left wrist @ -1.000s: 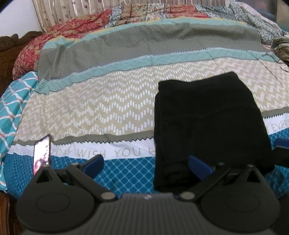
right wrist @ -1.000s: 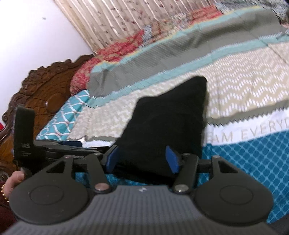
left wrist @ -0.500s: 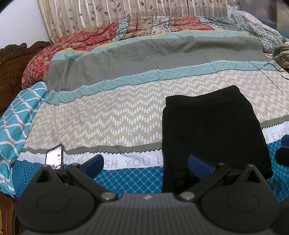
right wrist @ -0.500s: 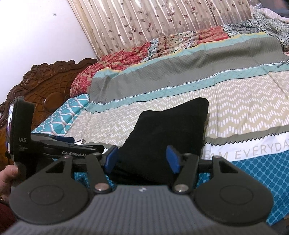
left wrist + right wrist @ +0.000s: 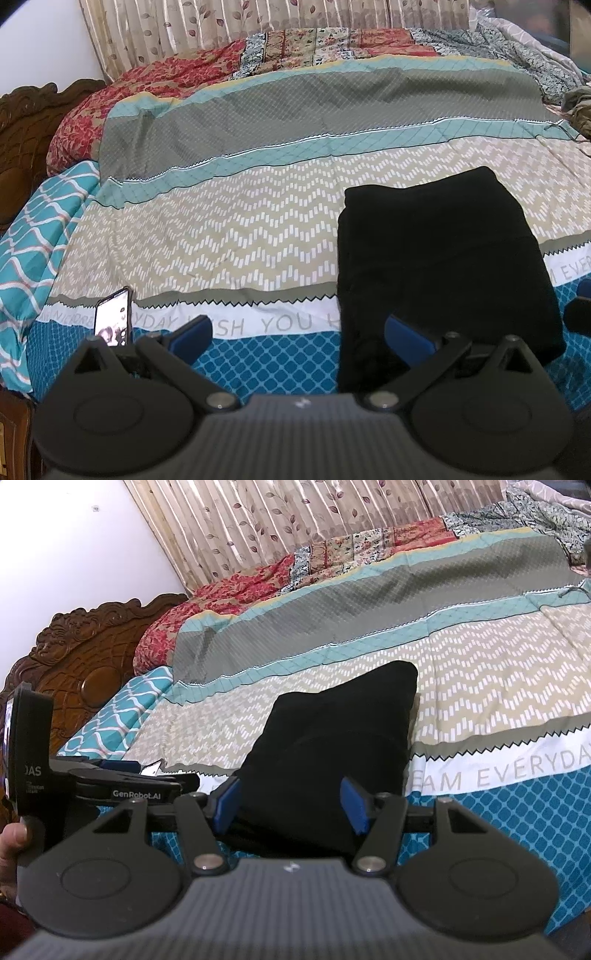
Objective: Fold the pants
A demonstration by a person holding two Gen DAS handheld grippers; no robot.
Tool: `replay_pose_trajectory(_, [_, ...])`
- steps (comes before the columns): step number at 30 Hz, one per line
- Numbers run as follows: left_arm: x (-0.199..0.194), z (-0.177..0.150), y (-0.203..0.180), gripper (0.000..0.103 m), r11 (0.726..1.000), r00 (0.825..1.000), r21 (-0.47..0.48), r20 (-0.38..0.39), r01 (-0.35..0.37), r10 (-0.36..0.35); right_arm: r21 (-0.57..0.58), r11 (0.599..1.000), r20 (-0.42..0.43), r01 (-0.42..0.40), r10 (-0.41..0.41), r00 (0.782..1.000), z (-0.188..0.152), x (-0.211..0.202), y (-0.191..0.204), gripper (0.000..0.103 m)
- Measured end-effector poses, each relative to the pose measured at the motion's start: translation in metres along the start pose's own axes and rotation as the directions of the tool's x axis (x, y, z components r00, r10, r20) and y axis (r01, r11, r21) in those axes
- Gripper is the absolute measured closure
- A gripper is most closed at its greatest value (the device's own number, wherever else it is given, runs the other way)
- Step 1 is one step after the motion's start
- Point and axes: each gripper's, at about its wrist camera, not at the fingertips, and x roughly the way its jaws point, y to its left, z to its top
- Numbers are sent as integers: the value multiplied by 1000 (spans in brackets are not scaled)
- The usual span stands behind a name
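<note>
The black pants (image 5: 439, 266) lie folded into a compact rectangle on the patterned bedspread (image 5: 240, 229), near the front edge of the bed. They also show in the right wrist view (image 5: 332, 746). My left gripper (image 5: 299, 336) is open and empty, held above the blue part of the spread, left of the pants' near corner. My right gripper (image 5: 291, 805) is open and empty, hovering just in front of the pants' near edge. The left gripper's body (image 5: 122, 790) shows at the left of the right wrist view.
A phone (image 5: 112, 321) with a lit screen lies on the spread at the front left. A carved wooden headboard (image 5: 85, 664) stands at the left. A red floral quilt (image 5: 155, 88) and curtains (image 5: 258, 18) are at the back. Crumpled cloth (image 5: 576, 107) lies far right.
Both grippers have drawn back and tilted up from the folded pants, so more of the bed and curtains shows. The pants have not moved.
</note>
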Motion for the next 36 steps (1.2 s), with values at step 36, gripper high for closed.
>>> replay_pose_trajectory(36, [26, -10, 29, 0, 997, 998, -68, -63, -34, 30, -2, 999, 1, 38, -38, 999, 3, 3, 1, 39])
